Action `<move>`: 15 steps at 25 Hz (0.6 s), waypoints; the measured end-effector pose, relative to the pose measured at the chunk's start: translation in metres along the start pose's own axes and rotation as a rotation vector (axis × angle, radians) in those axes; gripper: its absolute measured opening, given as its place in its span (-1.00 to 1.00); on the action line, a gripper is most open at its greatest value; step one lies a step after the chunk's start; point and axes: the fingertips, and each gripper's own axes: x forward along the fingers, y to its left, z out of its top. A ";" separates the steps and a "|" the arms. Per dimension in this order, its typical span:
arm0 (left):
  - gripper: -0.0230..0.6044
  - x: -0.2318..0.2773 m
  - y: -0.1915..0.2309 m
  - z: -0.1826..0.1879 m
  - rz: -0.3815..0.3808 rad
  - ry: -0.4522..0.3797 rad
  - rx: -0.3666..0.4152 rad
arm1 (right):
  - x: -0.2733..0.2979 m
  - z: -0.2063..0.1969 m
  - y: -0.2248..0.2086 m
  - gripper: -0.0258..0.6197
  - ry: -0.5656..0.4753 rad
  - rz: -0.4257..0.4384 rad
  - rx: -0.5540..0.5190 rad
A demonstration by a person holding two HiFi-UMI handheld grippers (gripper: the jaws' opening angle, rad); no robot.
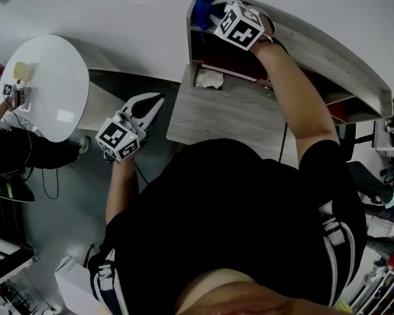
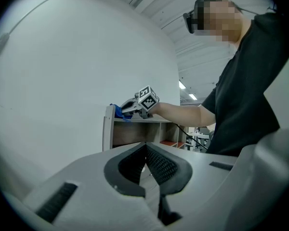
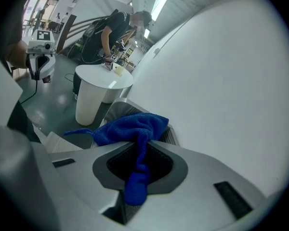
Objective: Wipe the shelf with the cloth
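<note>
The blue cloth (image 3: 130, 126) is clamped between the jaws of my right gripper (image 3: 142, 141), bunched ahead of them and lying on the grey top board of the shelf (image 3: 116, 110), close to the white wall. In the head view the right gripper (image 1: 207, 13) sits at the left end of the shelf's top (image 1: 315, 51), with the cloth (image 1: 200, 6) at its tip. My left gripper (image 1: 157, 102) hangs low to the left of the desk, shut with nothing in it. From the left gripper view (image 2: 145, 147) I see the shelf (image 2: 135, 131) and the cloth (image 2: 118, 112) ahead.
A grey desk (image 1: 217, 117) lies under the shelf with a white object (image 1: 209, 79) on it. A round white table (image 1: 49, 84) stands at the left, where another person (image 1: 26, 151) works. The white wall runs behind the shelf.
</note>
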 end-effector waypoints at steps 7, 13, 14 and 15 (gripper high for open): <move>-0.87 -0.005 0.001 -0.003 -0.004 0.003 0.001 | 0.002 0.001 0.002 -0.75 0.018 -0.001 -0.008; -0.87 0.001 0.000 -0.002 -0.020 0.016 0.018 | 0.001 -0.001 0.002 -0.75 0.021 0.002 -0.011; -0.87 0.002 0.000 -0.002 -0.022 0.015 0.018 | 0.001 -0.001 0.002 -0.75 0.021 0.002 -0.011; -0.87 0.004 0.000 -0.002 -0.025 0.014 0.017 | 0.000 -0.002 0.003 -0.75 0.021 0.001 -0.010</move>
